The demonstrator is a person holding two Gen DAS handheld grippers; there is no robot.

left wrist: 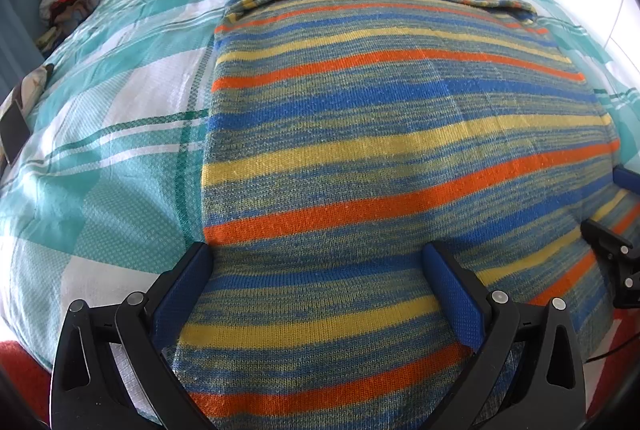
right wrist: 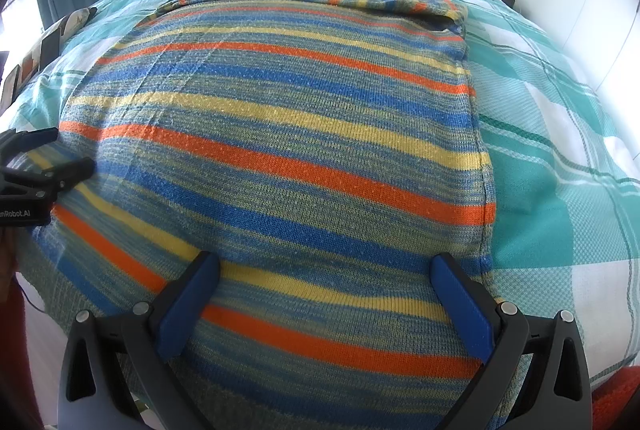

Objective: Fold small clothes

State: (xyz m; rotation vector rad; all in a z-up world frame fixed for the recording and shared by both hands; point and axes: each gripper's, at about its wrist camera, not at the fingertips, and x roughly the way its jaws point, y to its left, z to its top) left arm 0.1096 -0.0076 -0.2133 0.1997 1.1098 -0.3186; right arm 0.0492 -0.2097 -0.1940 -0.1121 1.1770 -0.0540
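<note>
From the left wrist view, the striped knit sweater point(left wrist: 380, 150) lies flat on the checked bedspread point(left wrist: 120, 102), its hem near and its sleeves folded across the far end, which suggests the sleeve step is done; the left gripper point(left wrist: 320, 294) stands wide apart over the near left part of the hem, holding nothing, placed as if to pinch that edge; the right gripper point(left wrist: 616, 254) shows at the right edge over the hem's other side.

From the right wrist view, the sweater point(right wrist: 280, 150) fills the middle, its right edge lying straight on the bedspread point(right wrist: 560, 150); the right gripper point(right wrist: 324, 306) is spread wide over the near right hem, empty; the left gripper point(right wrist: 36, 170) shows at the left, near the hem; a bottom-to-top fold likely comes next.
</note>
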